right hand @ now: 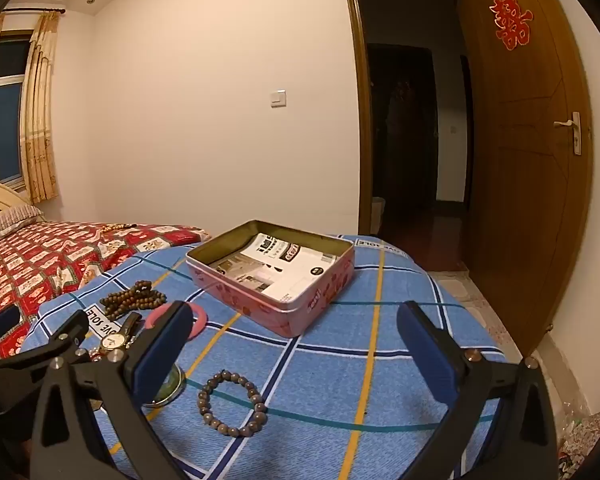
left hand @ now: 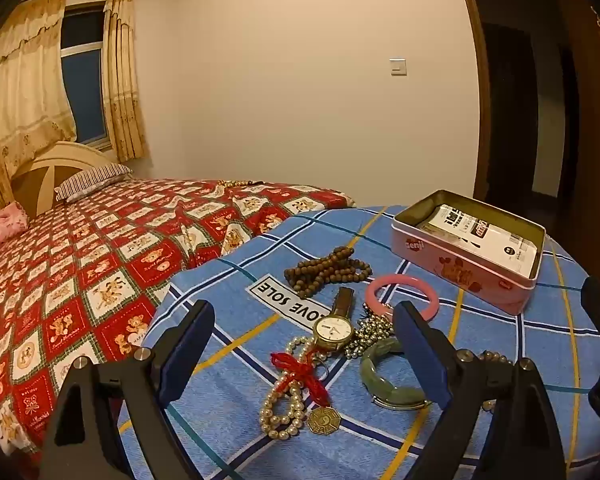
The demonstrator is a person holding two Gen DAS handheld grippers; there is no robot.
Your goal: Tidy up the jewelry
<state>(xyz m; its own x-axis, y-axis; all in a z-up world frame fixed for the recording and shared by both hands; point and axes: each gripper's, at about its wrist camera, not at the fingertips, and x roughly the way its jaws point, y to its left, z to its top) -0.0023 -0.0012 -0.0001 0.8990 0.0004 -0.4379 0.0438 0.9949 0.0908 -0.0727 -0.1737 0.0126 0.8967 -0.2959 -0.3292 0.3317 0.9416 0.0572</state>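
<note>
Blue checked cloth covers the surface (left hand: pixel 500 360), and the jewelry lies spread on it. Between the wide-open jaws of the left tool (left hand: pixel 304 320) — gripping nothing — sit a gold-faced watch (left hand: pixel 334 330), a pearl strand (left hand: pixel 284 408) with a red knot and brass charm, a green jade bangle (left hand: pixel 384 384), a pink bangle (left hand: pixel 404 294) and brown wooden beads (left hand: pixel 326 270) farther off. Beyond them to the right stands an open pink tin (left hand: pixel 460 268) with a printed card inside. The right tool (right hand: pixel 296 324) also gapes empty — a dark bead bracelet (right hand: pixel 232 402) lies on the cloth below it.
</note>
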